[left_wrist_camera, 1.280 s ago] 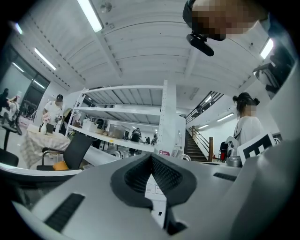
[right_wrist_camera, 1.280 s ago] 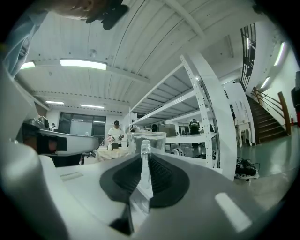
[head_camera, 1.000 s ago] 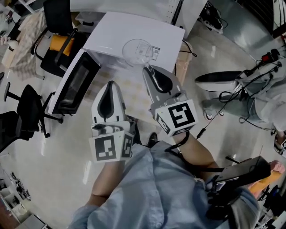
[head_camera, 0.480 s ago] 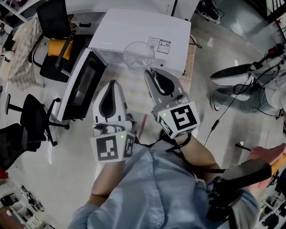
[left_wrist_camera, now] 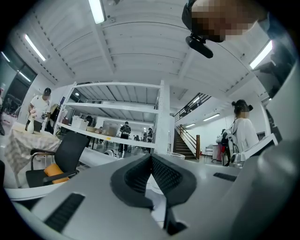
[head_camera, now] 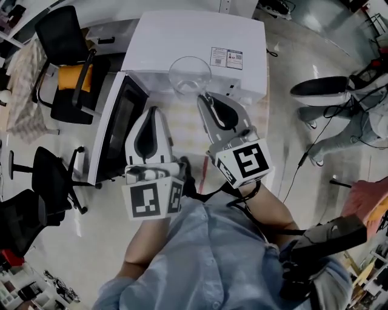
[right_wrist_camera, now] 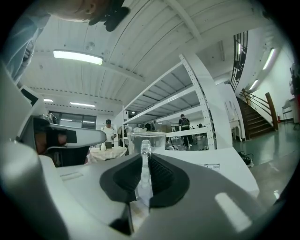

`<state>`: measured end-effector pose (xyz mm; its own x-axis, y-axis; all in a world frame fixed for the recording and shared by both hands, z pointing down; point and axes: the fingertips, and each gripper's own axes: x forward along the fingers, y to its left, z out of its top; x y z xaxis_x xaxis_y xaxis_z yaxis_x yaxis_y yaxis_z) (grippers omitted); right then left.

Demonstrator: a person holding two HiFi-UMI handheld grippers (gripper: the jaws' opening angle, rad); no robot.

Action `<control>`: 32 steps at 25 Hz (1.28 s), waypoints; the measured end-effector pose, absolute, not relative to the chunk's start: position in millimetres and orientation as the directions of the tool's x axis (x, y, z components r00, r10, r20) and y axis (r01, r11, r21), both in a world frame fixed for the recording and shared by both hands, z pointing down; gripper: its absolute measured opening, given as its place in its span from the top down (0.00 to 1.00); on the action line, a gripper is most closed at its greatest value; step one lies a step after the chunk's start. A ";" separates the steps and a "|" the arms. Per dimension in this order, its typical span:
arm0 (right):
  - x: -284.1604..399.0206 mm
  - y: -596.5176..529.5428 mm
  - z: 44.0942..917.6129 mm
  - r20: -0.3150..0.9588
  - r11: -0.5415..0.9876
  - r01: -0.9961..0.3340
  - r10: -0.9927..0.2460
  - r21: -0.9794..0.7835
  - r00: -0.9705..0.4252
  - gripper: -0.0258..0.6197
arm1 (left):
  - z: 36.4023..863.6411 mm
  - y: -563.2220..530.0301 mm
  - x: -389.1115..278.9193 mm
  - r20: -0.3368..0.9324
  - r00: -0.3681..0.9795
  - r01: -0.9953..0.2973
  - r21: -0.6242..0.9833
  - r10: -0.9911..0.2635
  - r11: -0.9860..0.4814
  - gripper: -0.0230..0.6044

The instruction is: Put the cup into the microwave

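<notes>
Large open lab or workshop hall. Tall white shelving racks (left_wrist_camera: 112,107) stand under a ribbed white ceiling with strip lights (left_wrist_camera: 97,10). A staircase (left_wrist_camera: 187,140) rises behind. Black office chairs (head_camera: 63,42) and loose cables (head_camera: 303,158) sit on a glossy pale floor (head_camera: 285,91). Several people (left_wrist_camera: 125,132) stand about.
</notes>
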<state>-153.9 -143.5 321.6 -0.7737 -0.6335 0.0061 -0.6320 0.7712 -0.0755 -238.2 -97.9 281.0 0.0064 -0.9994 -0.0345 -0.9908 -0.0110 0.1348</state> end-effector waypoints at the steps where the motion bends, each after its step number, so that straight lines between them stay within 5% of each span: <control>1: -155.7 -145.1 326.2 0.008 0.766 -0.638 -0.639 -0.078 -0.769 0.92 | 285.3 -100.6 -240.0 -0.031 0.015 -0.991 0.135 -0.999 -0.019 0.95; 32: -185.0 -169.3 478.0 0.124 0.697 -0.708 -0.698 -0.110 -0.706 0.92 | 393.1 -135.7 -263.4 -0.006 0.124 -0.978 0.166 -0.992 -0.123 0.95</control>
